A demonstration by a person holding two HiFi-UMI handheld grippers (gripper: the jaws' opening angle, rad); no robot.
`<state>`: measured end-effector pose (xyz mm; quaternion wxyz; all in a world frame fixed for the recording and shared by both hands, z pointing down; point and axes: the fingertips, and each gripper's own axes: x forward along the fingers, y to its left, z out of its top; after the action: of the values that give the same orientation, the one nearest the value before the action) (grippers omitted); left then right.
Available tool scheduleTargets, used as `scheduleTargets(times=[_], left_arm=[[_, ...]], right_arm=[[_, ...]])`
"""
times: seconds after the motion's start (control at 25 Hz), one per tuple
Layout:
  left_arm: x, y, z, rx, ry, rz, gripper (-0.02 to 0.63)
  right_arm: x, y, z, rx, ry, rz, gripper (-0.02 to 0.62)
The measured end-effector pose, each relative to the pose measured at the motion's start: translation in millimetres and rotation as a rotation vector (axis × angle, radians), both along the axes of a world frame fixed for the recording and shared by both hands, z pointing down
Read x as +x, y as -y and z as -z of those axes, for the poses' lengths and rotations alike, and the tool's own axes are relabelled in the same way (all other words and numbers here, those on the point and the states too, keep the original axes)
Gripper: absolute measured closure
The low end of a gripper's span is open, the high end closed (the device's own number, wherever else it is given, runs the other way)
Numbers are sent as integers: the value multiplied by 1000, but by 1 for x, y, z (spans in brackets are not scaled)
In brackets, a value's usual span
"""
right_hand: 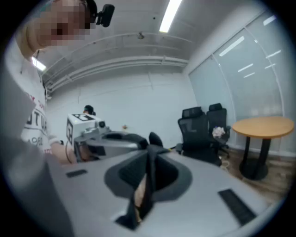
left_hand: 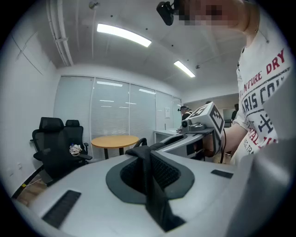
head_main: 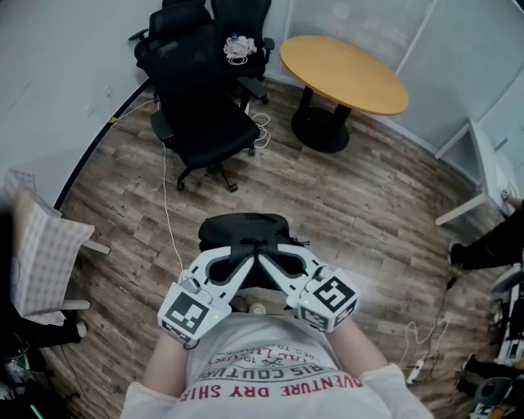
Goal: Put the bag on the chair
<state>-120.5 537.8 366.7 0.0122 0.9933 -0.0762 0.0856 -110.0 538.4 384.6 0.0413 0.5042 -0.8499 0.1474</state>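
Note:
A black bag [head_main: 244, 231] hangs just in front of my body, above the wooden floor. My left gripper [head_main: 243, 263] and right gripper [head_main: 274, 263] meet tip to tip over it, each shut on a black bag strap. The strap [left_hand: 155, 199] runs between the jaws in the left gripper view, and a strap [right_hand: 150, 162] is pinched likewise in the right gripper view. A black office chair [head_main: 205, 114] stands empty about a metre ahead, slightly left. It also shows as the chair [left_hand: 55, 148] at far left and the chair [right_hand: 199, 134] at right.
A second black chair [head_main: 246, 24] behind the first carries a white bundle [head_main: 239, 47]. A round wooden table [head_main: 344, 74] stands ahead right. A white cable [head_main: 168, 221] trails on the floor. A checkered seat [head_main: 37, 254] is at left, white furniture [head_main: 483, 176] at right.

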Motion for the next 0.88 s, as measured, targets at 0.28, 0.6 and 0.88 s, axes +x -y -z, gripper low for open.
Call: scheduleTargets(times=[0.28, 0.6, 0.88], left_arm=[[9, 2, -1, 1, 2, -6, 552], [22, 6, -4, 12, 18, -4, 552], [32, 23, -5, -28, 22, 31, 552]], right_arm=[[11, 2, -1, 2, -8, -7, 541], [25, 5, -5, -13, 24, -19, 540], [36, 18, -6, -18, 51, -2, 540]])
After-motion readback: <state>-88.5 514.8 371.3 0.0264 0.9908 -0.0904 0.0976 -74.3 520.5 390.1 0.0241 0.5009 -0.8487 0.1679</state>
